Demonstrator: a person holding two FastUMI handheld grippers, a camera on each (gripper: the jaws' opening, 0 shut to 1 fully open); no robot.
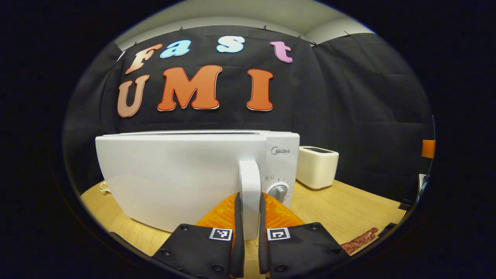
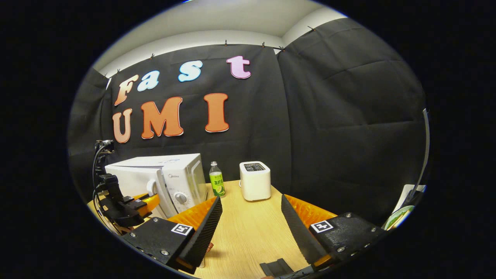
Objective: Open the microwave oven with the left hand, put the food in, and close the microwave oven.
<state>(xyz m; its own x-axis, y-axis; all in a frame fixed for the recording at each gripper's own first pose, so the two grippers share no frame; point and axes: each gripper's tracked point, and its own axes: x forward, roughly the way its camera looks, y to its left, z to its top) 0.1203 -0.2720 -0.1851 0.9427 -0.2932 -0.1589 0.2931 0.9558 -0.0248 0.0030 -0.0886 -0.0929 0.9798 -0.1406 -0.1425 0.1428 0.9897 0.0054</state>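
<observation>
Squeezing the door handle [image 1: 250,186] of the shut white microwave [image 1: 186,174], the left gripper [image 1: 250,217] has its fingers tight on both sides. The right gripper [image 2: 250,221] hangs wide open, empty, above the surface [image 2: 248,228]. A reddish food strip [image 1: 359,240] lies on the surface nearby.

Black screwed tongs [image 1: 248,228] mounts, square markers, cables

You are getting even, soft overhead light in both views; no hard glare. Microwave door [image 1: 174,182] is reading bright white, close to washing out, seams staying faint. Tabletop [image 2: 248,228] is showing only soft, short shadows under jaws. Fisheye is bending straight edges strongly toward rims, corners darkening. Focus is holding sharp at centre, softening slightly at outer edges.
</observation>
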